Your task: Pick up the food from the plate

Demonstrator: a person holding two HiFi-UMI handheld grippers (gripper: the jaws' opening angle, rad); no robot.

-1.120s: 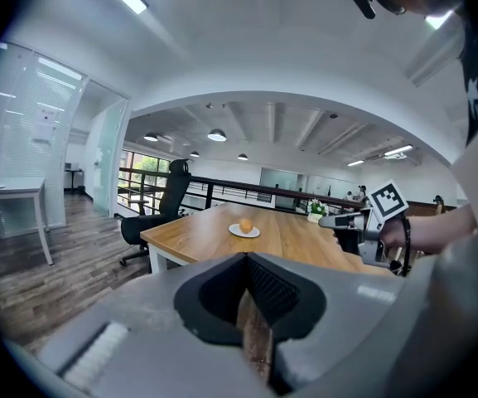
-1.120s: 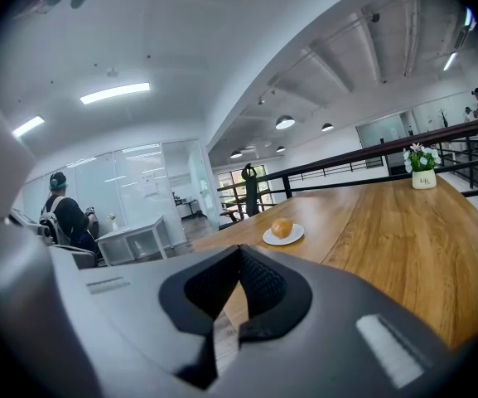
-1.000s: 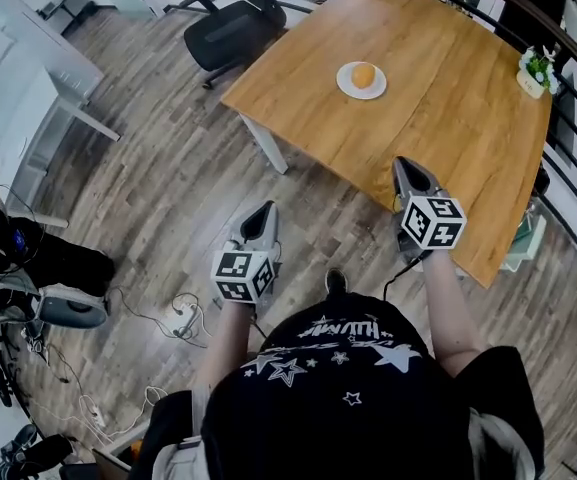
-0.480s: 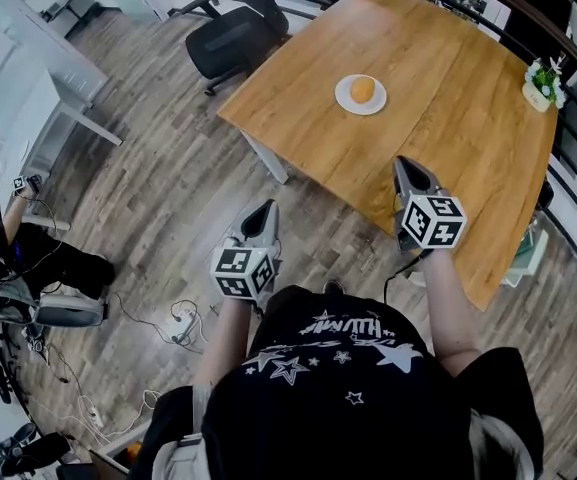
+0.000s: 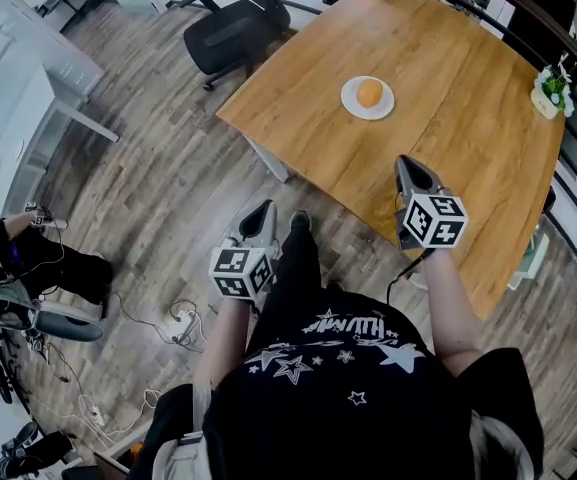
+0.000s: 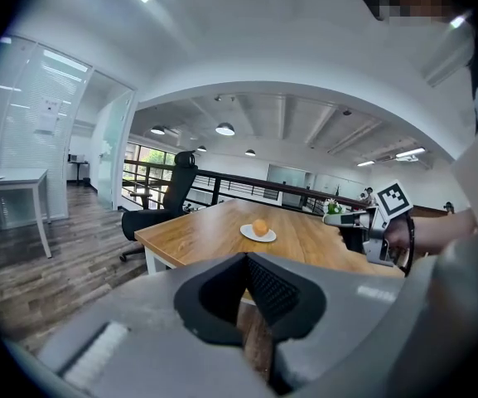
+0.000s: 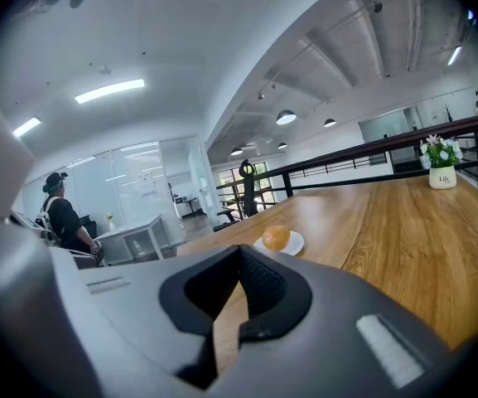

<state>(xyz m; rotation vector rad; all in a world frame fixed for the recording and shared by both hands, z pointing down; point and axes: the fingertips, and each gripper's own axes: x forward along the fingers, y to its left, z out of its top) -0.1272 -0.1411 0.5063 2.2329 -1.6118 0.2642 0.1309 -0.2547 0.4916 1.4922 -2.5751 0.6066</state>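
An orange round food (image 5: 369, 92) sits on a small white plate (image 5: 354, 105) on the wooden table (image 5: 468, 118). Both grippers are held short of it. My left gripper (image 5: 259, 213) hangs over the floor beside the table's near corner, shut and empty. My right gripper (image 5: 410, 166) is over the table's near edge, shut with nothing in it. In the left gripper view the food (image 6: 259, 227) and plate (image 6: 267, 238) lie well ahead of the left gripper (image 6: 245, 259). In the right gripper view the food (image 7: 276, 237) is ahead beyond the right gripper (image 7: 239, 252).
A black office chair (image 5: 233, 28) stands at the table's far left side. A small potted plant (image 5: 550, 90) sits at the table's right edge by a railing. A white desk (image 5: 28, 108), a seated person (image 5: 28, 258) and floor cables (image 5: 178, 318) are to the left.
The person has stepped toward the table: a leg and shoe now show between the grippers. Both grippers stay shut and hold the same places in the view.
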